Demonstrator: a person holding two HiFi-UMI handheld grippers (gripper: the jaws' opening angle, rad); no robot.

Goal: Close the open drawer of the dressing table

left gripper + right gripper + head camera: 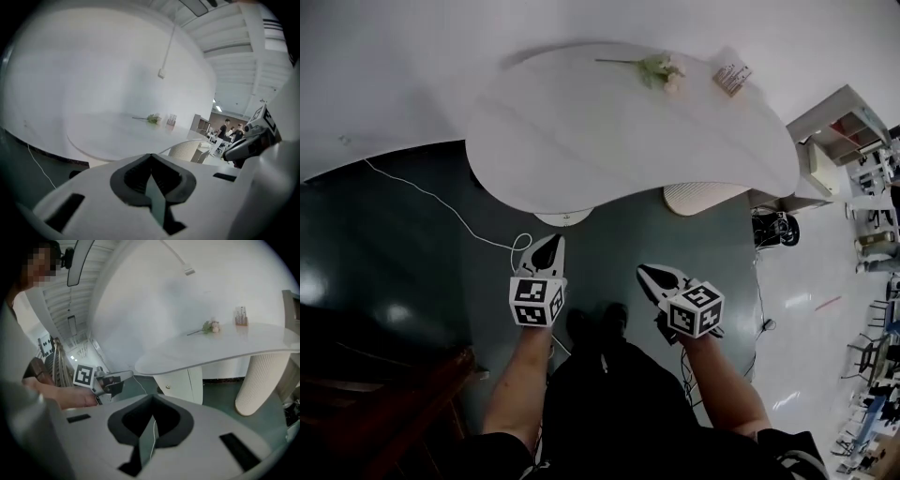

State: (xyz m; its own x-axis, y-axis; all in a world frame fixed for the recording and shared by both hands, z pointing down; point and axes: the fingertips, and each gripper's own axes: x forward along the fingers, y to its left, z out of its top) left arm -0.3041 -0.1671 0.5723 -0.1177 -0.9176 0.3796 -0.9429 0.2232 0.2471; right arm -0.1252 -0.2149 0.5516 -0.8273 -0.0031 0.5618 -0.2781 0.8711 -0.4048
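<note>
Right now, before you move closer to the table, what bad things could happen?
1. The white cable loops across the floor just ahead of the feet, so a step forward might catch it.
2. The tabletop overhangs the pedestal with the knob, so a gripper reaching under could knock its edge.
3. A hard bump might roll the flower lying on top.

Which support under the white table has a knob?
The smooth, flat-fronted pedestal, with a small knob on its front; the ribbed round leg has none.
</note>
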